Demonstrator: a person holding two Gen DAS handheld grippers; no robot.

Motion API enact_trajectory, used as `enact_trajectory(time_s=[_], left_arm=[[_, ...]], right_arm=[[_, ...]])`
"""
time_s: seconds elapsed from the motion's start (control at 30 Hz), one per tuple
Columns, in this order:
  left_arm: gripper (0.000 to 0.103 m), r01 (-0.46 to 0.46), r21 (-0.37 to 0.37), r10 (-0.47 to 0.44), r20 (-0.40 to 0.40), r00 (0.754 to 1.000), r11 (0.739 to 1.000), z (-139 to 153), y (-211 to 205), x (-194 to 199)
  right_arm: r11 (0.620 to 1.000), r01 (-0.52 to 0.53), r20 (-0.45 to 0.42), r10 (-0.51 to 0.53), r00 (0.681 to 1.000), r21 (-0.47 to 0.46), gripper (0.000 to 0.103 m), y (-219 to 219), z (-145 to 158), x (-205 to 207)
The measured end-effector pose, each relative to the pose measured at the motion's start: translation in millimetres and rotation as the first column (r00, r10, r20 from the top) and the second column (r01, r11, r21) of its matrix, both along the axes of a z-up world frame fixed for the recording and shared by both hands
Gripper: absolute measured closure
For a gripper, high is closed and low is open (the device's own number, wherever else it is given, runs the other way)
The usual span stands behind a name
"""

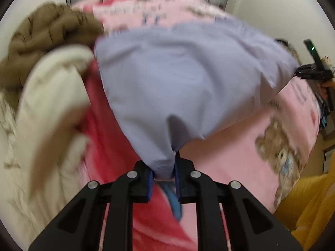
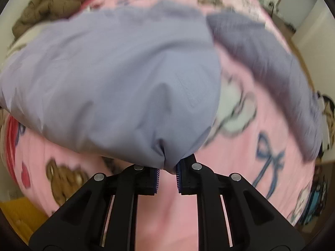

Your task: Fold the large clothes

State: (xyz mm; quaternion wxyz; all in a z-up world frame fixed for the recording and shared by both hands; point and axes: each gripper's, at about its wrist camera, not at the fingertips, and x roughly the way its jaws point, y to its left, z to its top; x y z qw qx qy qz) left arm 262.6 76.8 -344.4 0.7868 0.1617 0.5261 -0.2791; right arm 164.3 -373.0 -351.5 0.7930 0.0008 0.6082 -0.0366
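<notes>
**Two tools, one lavender garment held at two points**

Two tools grip the same cloth. The left tool (image 1: 164, 177) has its blue-padded fingers (image 1: 150, 185) closed narrow on a bunched corner of the lavender garment (image 1: 188, 77), the fabric pinched into a tight tuck between them. The right tool (image 2: 168, 172) likewise clamps a gathered corner of the garment (image 2: 108, 79), its jaws drawn in on the fold, with blue ridged pads (image 2: 157, 179) showing on either side.

From each grip the garment fans out and away, spreading broad toward the far side. In the right wrist view a darker strip of it, perhaps a sleeve (image 2: 266, 62), trails off to the right, apart from the main panel. Both views are blurred, so seams and edges cannot be told.

Under the garment lies a pink bedspread (image 1: 234, 152) printed with brown bears (image 2: 62, 177), red hearts, and a blue bow (image 2: 270, 159), with a red band running along its left side. At the far left sit a brown quilted jacket (image 1: 46, 39) and, nearer, a cream padded garment (image 1: 48, 108). In the left wrist view the right tool (image 1: 314, 71) shows as a dark frame at the far right edge, touching the garment's corner. Mustard-yellow fabric (image 1: 309, 205) lies near right.
</notes>
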Motion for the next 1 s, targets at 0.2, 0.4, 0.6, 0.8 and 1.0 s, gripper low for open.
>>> enact_trajectory(time_s=[0.2, 0.4, 0.6, 0.8, 1.0], left_arm=[[0.049, -0.005, -0.002, 0.005, -0.088, 0.996, 1.000, -9, 13, 5], [0.012, 0.034, 0.085, -0.029, -0.057, 0.998, 0.996, 29, 16, -1], [0.010, 0.003, -0.060, -0.004, -0.008, 1.000, 0.998, 32, 4, 50], [0.010, -0.206, -0.231, 0.175, -0.149, 0.973, 0.951, -12, 10, 123], [0.010, -0.280, -0.255, 0.211, -0.269, 0.940, 0.925, -38, 1, 154]], right_arm=[[0.997, 0.040, 0.008, -0.041, 0.999, 0.059, 0.056, -13, 4, -9], [0.996, 0.007, 0.065, -0.013, 0.998, 0.092, 0.033, -17, 38, -23], [0.960, 0.051, 0.300, -0.137, 0.944, 0.277, 0.008, -35, 80, 2], [0.922, 0.062, 0.206, -0.150, 0.967, 0.381, 0.008, -69, 41, 79], [0.894, 0.099, 0.014, -0.117, 0.993, 0.438, 0.008, -86, -23, 121]])
